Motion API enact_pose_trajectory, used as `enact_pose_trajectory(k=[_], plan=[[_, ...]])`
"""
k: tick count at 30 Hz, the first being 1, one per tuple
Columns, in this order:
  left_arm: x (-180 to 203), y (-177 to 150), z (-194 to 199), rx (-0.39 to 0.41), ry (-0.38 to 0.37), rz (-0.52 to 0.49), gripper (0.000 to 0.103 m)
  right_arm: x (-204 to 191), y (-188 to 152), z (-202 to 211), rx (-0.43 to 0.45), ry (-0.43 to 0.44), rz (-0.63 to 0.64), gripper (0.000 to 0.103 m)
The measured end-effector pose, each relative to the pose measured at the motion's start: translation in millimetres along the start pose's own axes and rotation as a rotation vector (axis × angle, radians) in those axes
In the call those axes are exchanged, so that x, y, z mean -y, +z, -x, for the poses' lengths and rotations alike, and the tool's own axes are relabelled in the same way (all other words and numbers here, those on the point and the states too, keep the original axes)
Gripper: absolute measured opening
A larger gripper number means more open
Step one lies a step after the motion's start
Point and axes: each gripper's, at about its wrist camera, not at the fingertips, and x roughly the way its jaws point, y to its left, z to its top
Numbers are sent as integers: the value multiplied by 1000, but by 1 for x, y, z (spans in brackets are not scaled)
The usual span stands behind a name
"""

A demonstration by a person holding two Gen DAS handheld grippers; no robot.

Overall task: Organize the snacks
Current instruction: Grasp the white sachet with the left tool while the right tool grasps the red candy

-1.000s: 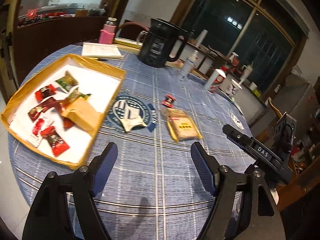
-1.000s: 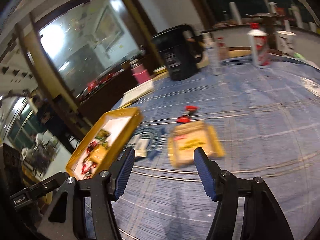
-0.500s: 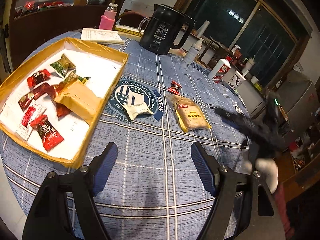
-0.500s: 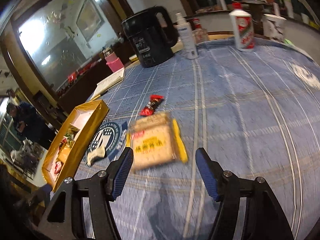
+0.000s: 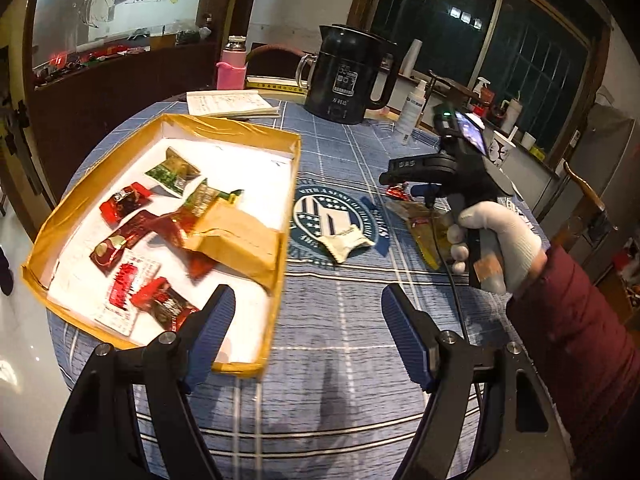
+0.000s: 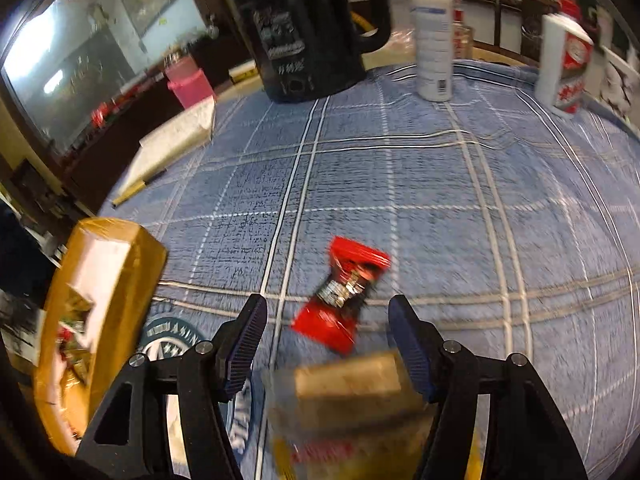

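A yellow-rimmed tray (image 5: 285,216) with a white floor holds several red, green and tan snack packets. On the blue checked cloth lie a white wrapped snack (image 5: 346,242), a yellow cracker packet (image 6: 348,396) and a red candy (image 6: 344,300). My right gripper (image 6: 326,328) hangs low over the far end of the cracker packet. Its jaws are closing with the red candy between them, and the pads are clear of it. A gloved hand (image 5: 504,236) holds that gripper and hides part of the packet. My left gripper (image 5: 308,332) stands open over bare cloth beside the tray's near corner.
A black kettle (image 5: 348,76), a white spray bottle (image 6: 434,36), a red-and-white can (image 6: 568,68), an open notebook (image 5: 230,104) and a pink bottle (image 5: 230,68) stand at the table's far side. A paper cup (image 5: 502,150) stands at the right edge.
My right gripper has swept forward and down across the cracker packet to the red candy, and its jaws have narrowed. The gloved hand has come into the left wrist view. The left gripper drifted slightly lower.
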Motion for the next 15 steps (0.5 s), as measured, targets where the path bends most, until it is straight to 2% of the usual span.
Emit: enact_pose_trajectory(k=[2,3,6,10,15], plan=[[-4,1,-2,-4,-3,-2,76,-8,0,-7,-6,-42,27,51],[-7,1,-4,-5,-7,0,76,-14,-1,-8,-3,-66,55,35],[-9,3,-10,-18,-30,7,76,-17,-1,-7,0,-62,77,25],[2,12,-17,-37,-83,-33,76,-10,-10,7,26,-4,63,25],[36,36,-39,-89,-180,-177,76,9,-33,53,89,159,9,25]])
